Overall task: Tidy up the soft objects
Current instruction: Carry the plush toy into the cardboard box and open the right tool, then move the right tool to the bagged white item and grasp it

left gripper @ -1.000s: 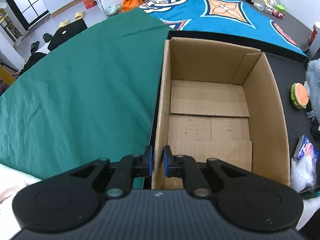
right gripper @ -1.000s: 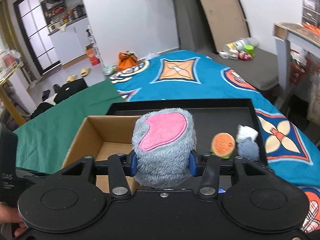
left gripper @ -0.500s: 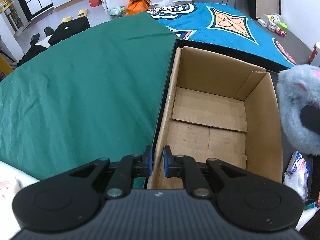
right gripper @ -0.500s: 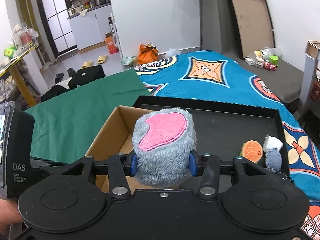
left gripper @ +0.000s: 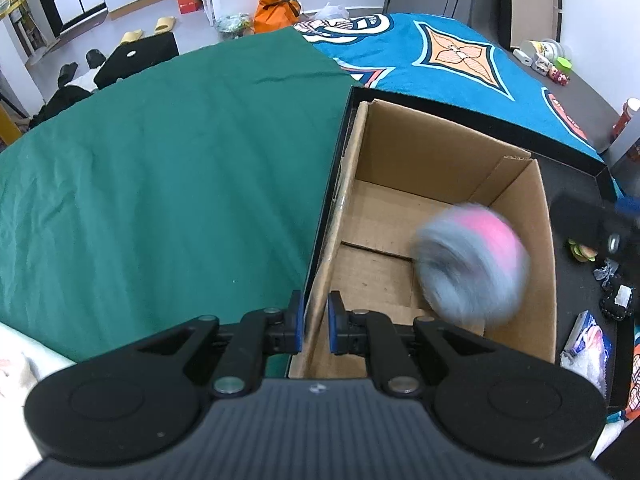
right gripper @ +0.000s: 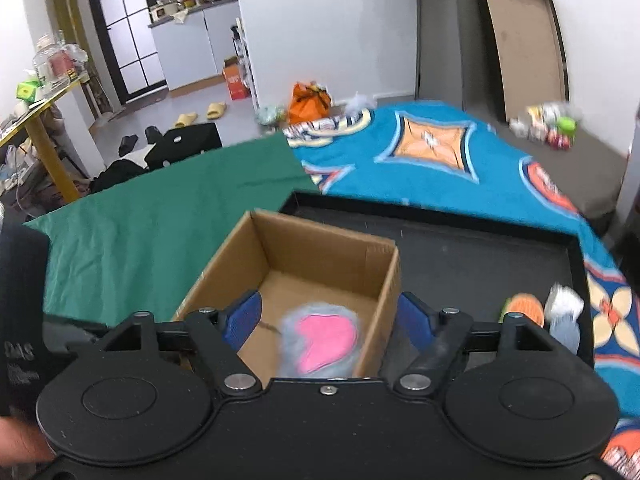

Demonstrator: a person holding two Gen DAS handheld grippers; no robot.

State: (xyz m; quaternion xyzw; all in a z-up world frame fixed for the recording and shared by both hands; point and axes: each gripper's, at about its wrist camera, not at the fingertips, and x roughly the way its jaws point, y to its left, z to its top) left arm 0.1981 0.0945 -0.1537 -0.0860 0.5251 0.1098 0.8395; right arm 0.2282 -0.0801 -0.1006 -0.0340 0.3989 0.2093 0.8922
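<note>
The right gripper is opening and no longer pinches the grey-pink plush, now inside the cardboard box; the left gripper stays pinching its wall.

The left wrist view looks steeply down, close over the cardboard box, whose near wall stands between its jaws. The right wrist view faces shallower, higher; the box lies ahead between its jaws. Both share box and green cloth
</note>
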